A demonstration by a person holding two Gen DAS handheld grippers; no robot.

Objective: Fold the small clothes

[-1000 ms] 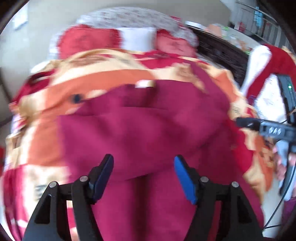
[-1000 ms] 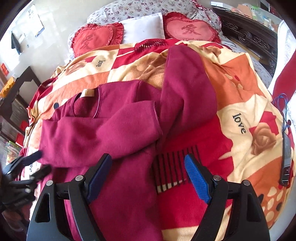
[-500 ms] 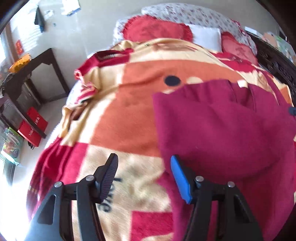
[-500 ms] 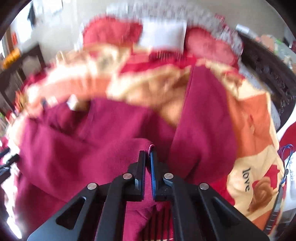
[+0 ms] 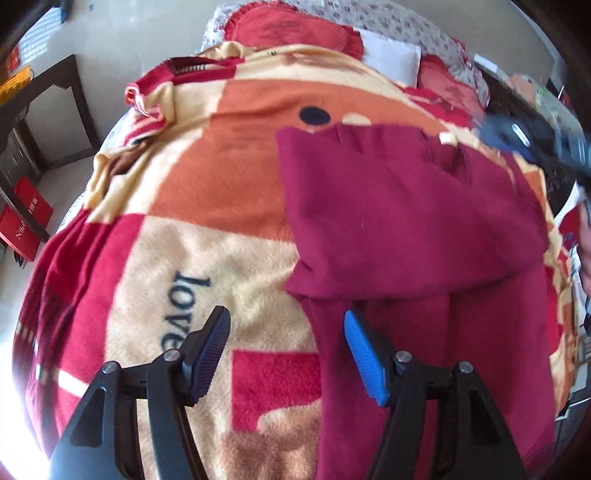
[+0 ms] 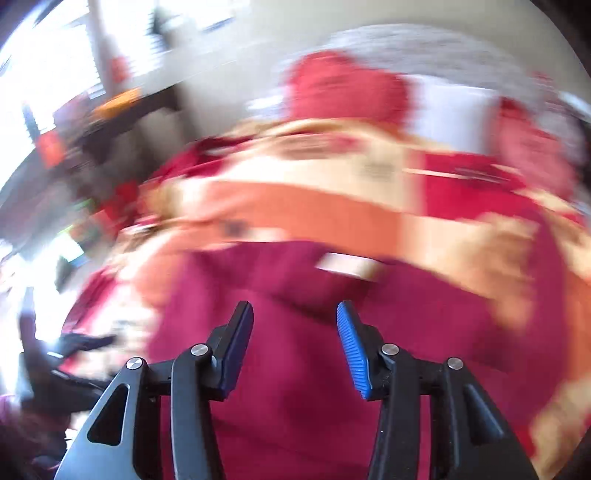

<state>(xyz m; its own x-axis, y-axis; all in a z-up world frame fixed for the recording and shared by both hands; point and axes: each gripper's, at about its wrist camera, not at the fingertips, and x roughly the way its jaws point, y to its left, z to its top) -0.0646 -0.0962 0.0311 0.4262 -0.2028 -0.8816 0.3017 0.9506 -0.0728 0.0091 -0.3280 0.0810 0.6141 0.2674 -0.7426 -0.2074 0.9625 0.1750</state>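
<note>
A small maroon fleece garment (image 5: 413, 229) lies partly folded on a red, orange and cream blanket (image 5: 207, 206), its upper part doubled over the lower part. My left gripper (image 5: 284, 328) is open and empty, hovering over the garment's left edge. My right gripper (image 6: 293, 325) is open and empty above the maroon garment (image 6: 295, 387); its view is blurred by motion. The right gripper also shows blurred at the far right of the left wrist view (image 5: 535, 142).
Red pillows (image 5: 291, 27) and a white pillow (image 5: 391, 55) lie at the head of the bed. A dark side table (image 5: 44, 96) and red boxes (image 5: 26, 218) stand on the floor to the left. A dark carved bed frame (image 5: 554, 177) runs along the right.
My right gripper was shut on a fold of the maroon garment half a second ago; it is now open, having let go, and is swinging left. My left gripper stays open and has shifted little.
</note>
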